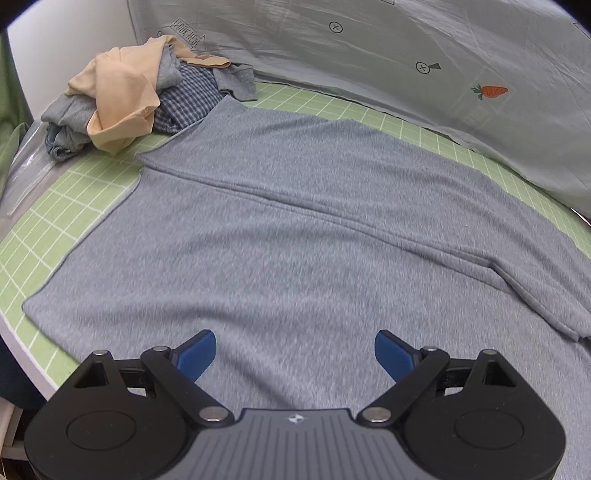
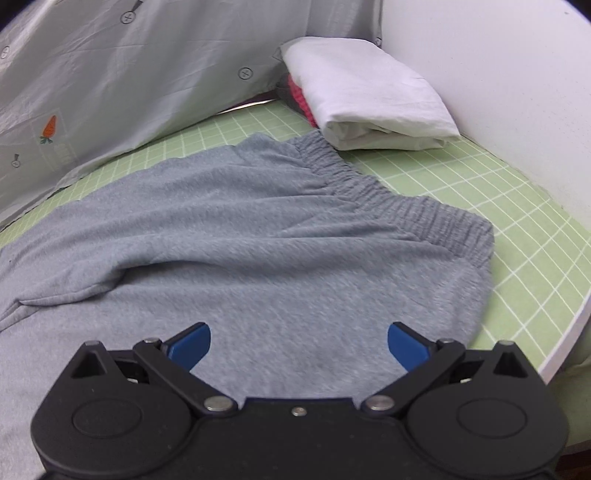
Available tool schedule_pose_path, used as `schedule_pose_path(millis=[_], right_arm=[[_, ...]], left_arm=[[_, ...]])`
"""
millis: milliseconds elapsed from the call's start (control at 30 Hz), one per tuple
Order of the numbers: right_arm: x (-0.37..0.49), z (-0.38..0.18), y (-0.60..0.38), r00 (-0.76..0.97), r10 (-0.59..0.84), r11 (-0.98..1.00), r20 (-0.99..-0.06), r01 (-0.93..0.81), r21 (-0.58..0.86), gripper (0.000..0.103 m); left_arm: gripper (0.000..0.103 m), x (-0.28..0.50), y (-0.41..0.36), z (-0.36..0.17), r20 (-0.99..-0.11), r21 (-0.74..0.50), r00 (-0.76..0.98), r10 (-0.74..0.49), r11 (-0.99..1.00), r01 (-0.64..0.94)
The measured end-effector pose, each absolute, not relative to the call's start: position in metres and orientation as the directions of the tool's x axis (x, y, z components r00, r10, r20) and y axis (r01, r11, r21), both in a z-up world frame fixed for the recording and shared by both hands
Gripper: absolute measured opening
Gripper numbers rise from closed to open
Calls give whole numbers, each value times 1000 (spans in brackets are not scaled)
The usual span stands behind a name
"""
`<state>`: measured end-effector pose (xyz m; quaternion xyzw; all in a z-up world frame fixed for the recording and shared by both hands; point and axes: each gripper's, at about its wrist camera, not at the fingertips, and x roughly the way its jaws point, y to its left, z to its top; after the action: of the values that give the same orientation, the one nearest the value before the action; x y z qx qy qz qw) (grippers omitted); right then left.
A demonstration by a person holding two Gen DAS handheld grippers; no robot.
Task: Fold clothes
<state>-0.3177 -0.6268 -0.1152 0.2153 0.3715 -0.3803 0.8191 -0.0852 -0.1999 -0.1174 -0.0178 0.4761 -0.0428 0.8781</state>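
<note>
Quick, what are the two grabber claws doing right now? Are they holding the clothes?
Left gripper: open, holding nothing, above the spread-out grey knit trousers.
Right gripper: open, holding nothing, above the same trousers near their gathered elastic waistband.

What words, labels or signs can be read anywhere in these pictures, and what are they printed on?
"FOOK HERE", roughly, inside an arrow outline on the grey printed sheet; the first word is distorted and uncertain.
Circled cross marks on the same sheet: symbols, no letters.
Small white emblem on the left gripper: a logo, no readable text.
Nothing else legible.
</note>
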Motion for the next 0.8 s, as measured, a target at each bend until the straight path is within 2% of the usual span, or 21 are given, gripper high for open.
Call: schedule_pose_path(millis=[333, 800], right_arm=[[-332, -142, -652, 345, -442, 558, -828, 829, 48, 103], [-319, -151, -656, 243, -479, 445, -844, 896, 6, 103]], left_arm=[[93, -113, -185, -129, -871, -108, 487, -60, 992, -72], [93, -74, -107, -146, -898, -219, 428, -102, 947, -233]])
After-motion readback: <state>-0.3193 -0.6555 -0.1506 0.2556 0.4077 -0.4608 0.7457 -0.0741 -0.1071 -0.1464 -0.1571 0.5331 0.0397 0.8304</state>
